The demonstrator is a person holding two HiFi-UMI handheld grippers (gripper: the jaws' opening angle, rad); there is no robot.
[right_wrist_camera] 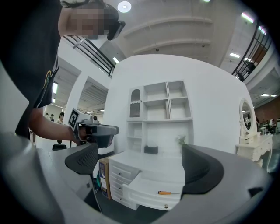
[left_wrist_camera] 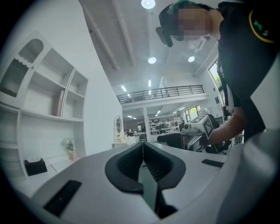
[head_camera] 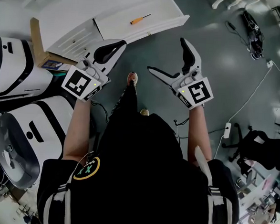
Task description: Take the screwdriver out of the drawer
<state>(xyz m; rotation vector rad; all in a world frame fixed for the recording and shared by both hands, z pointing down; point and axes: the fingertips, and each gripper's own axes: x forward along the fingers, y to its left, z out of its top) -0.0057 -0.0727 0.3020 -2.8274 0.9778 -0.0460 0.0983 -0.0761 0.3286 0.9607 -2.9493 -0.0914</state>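
Screwdriver [head_camera: 140, 19] loose in the open drawer [head_camera: 161, 27], clear of both tools.
Head view: shows an orange handle and a thin dark shaft lying flat in the white drawer, well apart from the left gripper [head_camera: 118, 44], pressed together, and the right gripper [head_camera: 166, 54], spread wide. Left gripper view: shows pads meeting, nothing pinched. Right gripper view: frames it far beyond the spread pads, nearer the right one.

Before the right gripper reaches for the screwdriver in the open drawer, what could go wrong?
The screwdriver is thin and lies flat in the drawer, so the open right gripper may push it away instead of closing on it. The drawer's raised front wall stands between gripper and tool; a low approach could bump it.
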